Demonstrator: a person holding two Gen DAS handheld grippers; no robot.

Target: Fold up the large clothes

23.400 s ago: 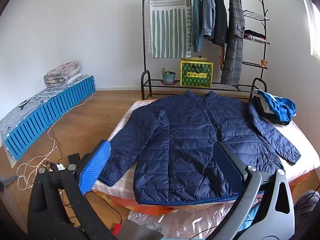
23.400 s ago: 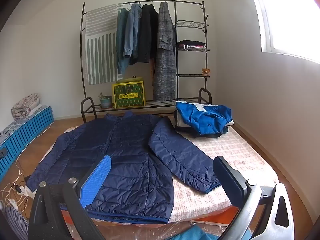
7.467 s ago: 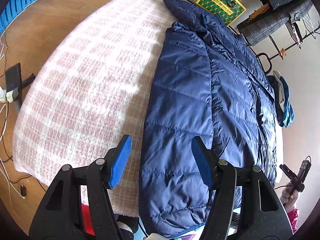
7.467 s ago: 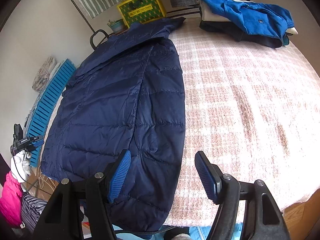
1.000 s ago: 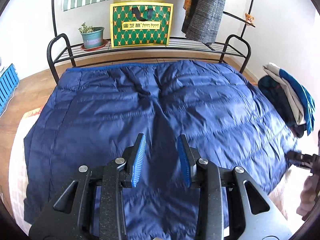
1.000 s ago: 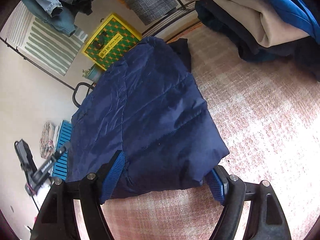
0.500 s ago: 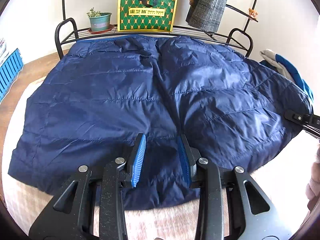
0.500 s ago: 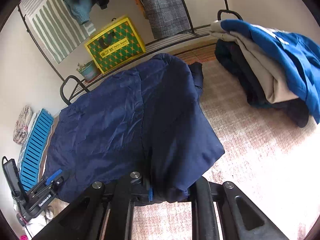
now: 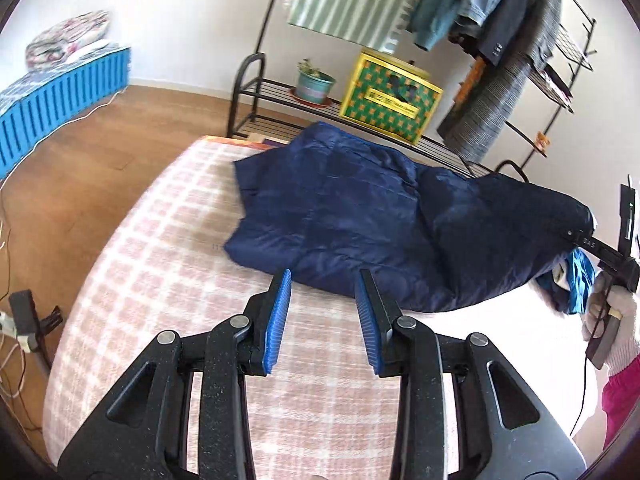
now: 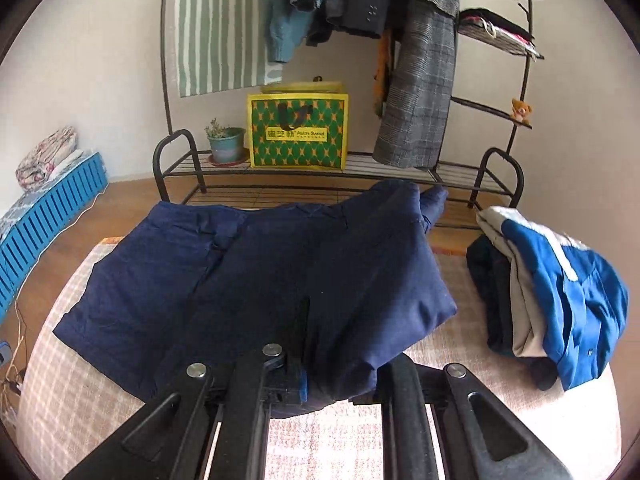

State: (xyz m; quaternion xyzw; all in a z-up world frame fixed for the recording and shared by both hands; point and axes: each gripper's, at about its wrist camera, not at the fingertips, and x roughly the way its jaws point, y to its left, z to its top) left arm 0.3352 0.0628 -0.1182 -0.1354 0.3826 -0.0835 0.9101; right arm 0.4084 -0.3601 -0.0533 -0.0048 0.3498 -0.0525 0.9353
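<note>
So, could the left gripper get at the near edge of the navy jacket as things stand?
Probably yes. The left gripper is empty, its fingers parted, with only bare checked blanket before the navy jacket. The right gripper grips the opposite end, well clear.

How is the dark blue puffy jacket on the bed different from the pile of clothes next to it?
The navy jacket is one garment; the pile of clothes is several stacked pieces. The jacket is a single dark colour; the pile mixes bright blue, beige and dark fabric. The jacket's near edge is pinched and lifted by the right hand-held gripper; nothing touches the pile. Both are on the checked bed cover.
</note>
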